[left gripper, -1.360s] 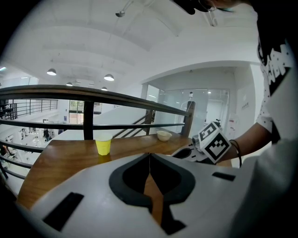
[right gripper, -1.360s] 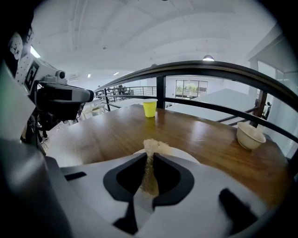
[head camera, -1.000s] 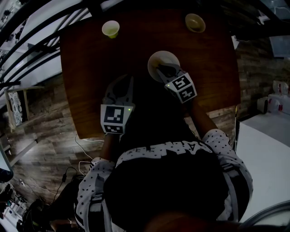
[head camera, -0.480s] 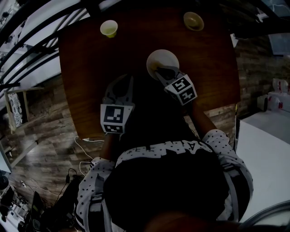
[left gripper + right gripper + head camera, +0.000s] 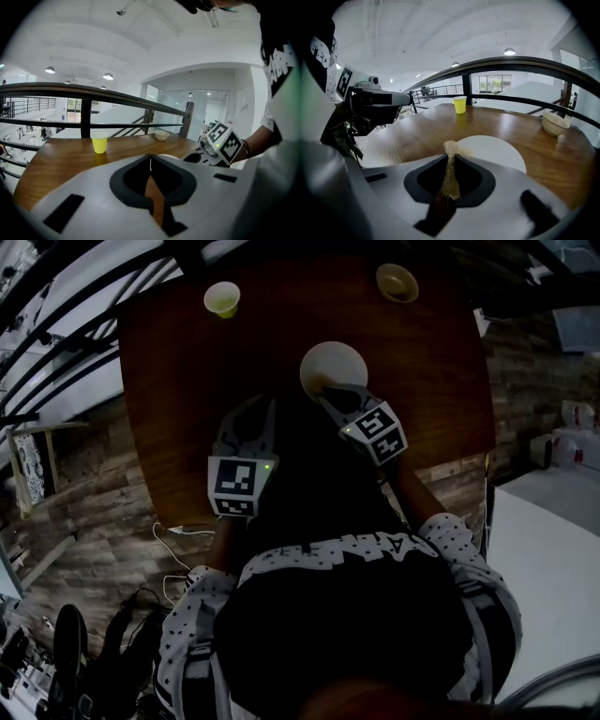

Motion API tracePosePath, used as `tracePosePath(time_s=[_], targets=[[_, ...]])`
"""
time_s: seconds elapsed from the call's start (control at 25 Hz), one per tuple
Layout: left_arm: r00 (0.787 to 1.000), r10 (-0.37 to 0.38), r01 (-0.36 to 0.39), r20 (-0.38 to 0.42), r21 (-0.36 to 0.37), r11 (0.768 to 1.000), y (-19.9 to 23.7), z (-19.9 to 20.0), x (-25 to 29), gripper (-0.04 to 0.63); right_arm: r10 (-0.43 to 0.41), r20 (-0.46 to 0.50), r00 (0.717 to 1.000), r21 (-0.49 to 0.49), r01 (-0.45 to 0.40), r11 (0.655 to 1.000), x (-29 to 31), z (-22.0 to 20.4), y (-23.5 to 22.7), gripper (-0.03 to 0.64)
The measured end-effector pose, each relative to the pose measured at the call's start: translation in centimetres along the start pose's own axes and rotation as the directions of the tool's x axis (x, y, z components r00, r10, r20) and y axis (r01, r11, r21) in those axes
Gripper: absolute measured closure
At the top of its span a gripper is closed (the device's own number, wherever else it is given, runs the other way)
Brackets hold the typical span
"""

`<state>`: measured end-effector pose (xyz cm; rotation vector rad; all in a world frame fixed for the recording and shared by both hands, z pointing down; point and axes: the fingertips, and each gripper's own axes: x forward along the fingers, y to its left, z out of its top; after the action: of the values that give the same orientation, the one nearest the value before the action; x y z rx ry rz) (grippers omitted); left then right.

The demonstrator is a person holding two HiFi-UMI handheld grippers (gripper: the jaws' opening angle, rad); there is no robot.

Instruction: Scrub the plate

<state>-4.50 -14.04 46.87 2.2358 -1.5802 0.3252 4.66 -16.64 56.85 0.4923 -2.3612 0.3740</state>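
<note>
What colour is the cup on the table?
Yellow cup; best in the right gripper view.

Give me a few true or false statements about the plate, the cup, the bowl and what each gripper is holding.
1. The right gripper is shut on a tan sponge. True.
2. The left gripper holds the yellow cup. False: its jaws are together on nothing; the cup stands far off on the table.
3. The white plate rests inside the bowl. False: it lies flat on the table, apart from the bowl.
4. The cup stands upright. True.
</note>
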Motion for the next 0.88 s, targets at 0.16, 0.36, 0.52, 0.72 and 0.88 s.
tracePosePath(time_s=[0.16,0.36,0.52,0.72,0.88], targets=[[1.0,-0.005,0.005,-0.002,-0.006,1.0,-0.2,-0.1,0.0,0.581,0.002,0.002,1.0,0.007,-0.002,1.0,-0.1,-0.1,0.3,0.567],[1.0,-0.007,0.007,0.002,-0.001,1.0,-0.5,-0.1,-0.1,0.581,0.015,0.005,1.0,0.015,-0.015,1.0,-0.5,-0.3,0.9,0.566],[1.0,0.002,-0.002,0.006,-0.001,1.0,-0.3,-0.2,-0.2,0.581,0.026,0.003,1.0,0.014,-0.026,1.0,-0.6,-0.3,1.1,0.568],[1.0,-0.002,0.001,-0.008,-0.008,1.0,-0.5,-0.7,-0.6,0.581,0.038,-0.001,0.999,0.014,-0.038,0.999,-0.7,-0.3,1.7,0.568],[1.0,-0.009,0.009,-0.005,-0.003,1.0,-0.8,-0.5,-0.2,0.581,0.049,-0.003,0.999,0.012,-0.049,0.999,-1.0,-0.5,2.0,0.566]])
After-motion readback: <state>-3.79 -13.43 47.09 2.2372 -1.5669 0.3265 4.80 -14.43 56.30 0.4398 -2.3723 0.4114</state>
